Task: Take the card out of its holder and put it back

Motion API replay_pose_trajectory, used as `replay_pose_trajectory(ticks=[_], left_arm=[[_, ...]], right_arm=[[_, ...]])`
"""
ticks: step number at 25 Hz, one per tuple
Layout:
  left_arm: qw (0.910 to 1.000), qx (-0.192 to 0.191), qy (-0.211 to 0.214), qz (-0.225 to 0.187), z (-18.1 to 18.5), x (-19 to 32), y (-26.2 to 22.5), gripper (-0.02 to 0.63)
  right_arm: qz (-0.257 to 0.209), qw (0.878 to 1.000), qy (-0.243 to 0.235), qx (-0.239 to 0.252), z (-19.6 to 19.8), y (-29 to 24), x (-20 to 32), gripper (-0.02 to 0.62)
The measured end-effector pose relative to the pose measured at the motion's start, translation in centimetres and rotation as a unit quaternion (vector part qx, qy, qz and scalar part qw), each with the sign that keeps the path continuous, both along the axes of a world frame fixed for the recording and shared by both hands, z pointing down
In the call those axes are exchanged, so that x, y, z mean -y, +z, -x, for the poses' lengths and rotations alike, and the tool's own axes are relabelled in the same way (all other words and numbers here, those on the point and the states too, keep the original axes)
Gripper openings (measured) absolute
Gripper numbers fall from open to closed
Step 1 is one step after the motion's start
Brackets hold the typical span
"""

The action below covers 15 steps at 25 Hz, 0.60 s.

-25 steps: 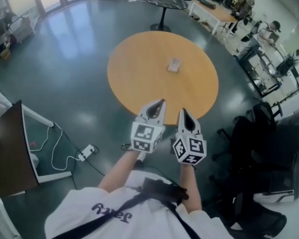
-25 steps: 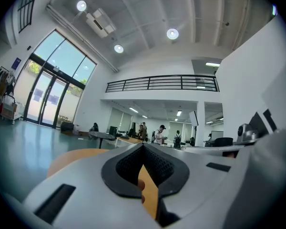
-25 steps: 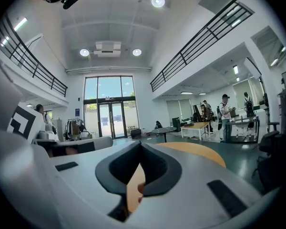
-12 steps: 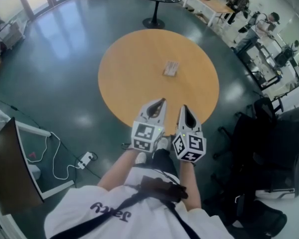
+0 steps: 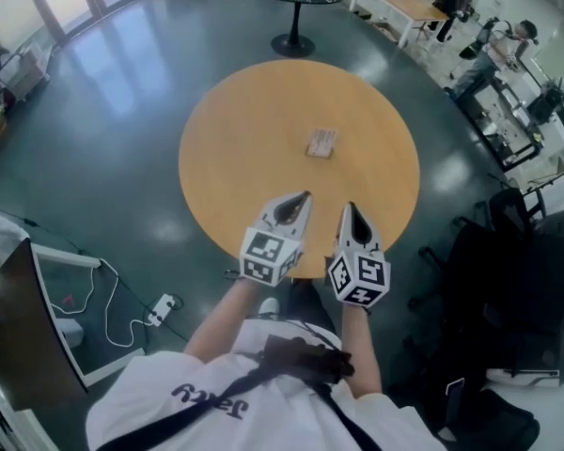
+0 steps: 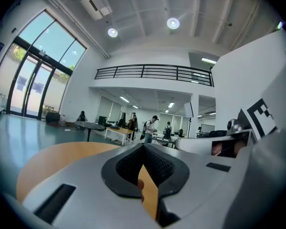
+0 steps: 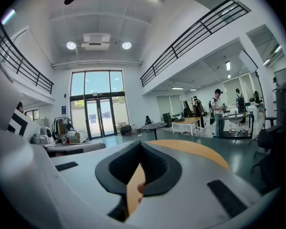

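At near edge of table (image 5: 211,219): left gripper (image 5: 304,195), right gripper (image 5: 350,207) jaws closed, empty; card holder (image 5: 321,144) mid-table, well inside rim.

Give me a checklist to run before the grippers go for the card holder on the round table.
1. Card holder lying flat on the table, near its middle: ok.
2. Card seated in the holder: cannot tell, too small in the head view.
3. Left gripper open for a grasp: not ok, jaws together, nothing between them.
4. Right gripper open for a grasp: not ok, jaws together, empty.
5. Grippers at the holder: not ok, both at the table's near edge, well apart from it.
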<state>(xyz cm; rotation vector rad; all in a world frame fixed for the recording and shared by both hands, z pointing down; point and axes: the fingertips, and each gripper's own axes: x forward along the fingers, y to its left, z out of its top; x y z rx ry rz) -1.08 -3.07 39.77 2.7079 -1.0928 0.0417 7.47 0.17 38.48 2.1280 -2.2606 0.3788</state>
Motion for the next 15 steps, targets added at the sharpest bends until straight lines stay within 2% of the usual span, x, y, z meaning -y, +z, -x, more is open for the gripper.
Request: replay_pose_trajectory(ticks=[3, 7, 15], left_arm=[[0.9987, -0.019, 0.035, 0.031, -0.7, 1.0, 1.8, 0.011], [0.9984, -0.014, 0.029, 0.046, 0.1, 3.0, 3.9, 0.012], [0.9949, 0.075, 0.02, 0.064, 3.1, 7.4, 9.2, 0.014]], right_arm=[[0.017, 1.0, -0.009, 0.004, -0.9, 1.4, 1.5, 0.015], [0.036, 0.999, -0.024, 0.008, -1.5, 2.9, 3.1, 0.015], [0.077, 0.996, -0.043, 0.022, -2.5, 6.0, 7.2, 0.015]])
